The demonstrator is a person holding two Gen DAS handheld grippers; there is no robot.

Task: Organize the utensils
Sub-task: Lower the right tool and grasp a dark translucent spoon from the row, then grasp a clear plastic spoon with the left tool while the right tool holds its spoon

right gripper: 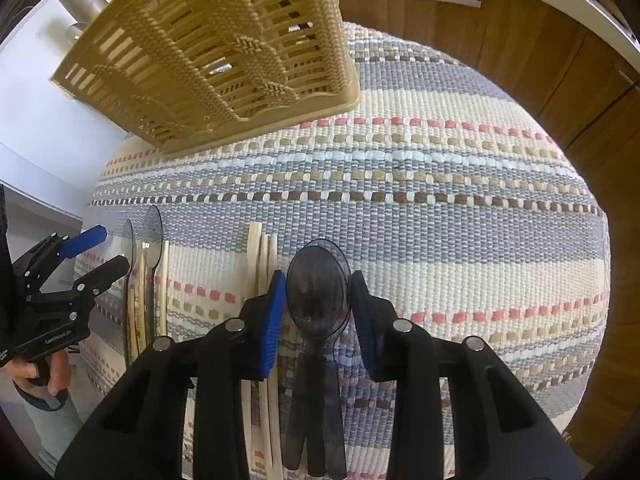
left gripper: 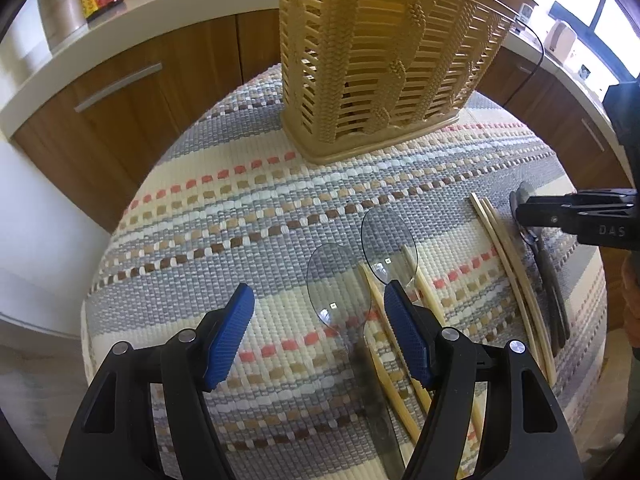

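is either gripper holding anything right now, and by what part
The right gripper is closed on the dark spoons by the sides of the bowl. The left gripper is open, holding nothing.

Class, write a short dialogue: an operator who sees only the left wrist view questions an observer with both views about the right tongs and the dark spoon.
Operator: Have the right tongs got the dark spoon?
Observer: Yes. The right wrist view shows a blue pad against each side of its bowl.
Operator: Is it just one spoon?
Observer: No. Several dark handles fan out below the bowl, so it is a stack.
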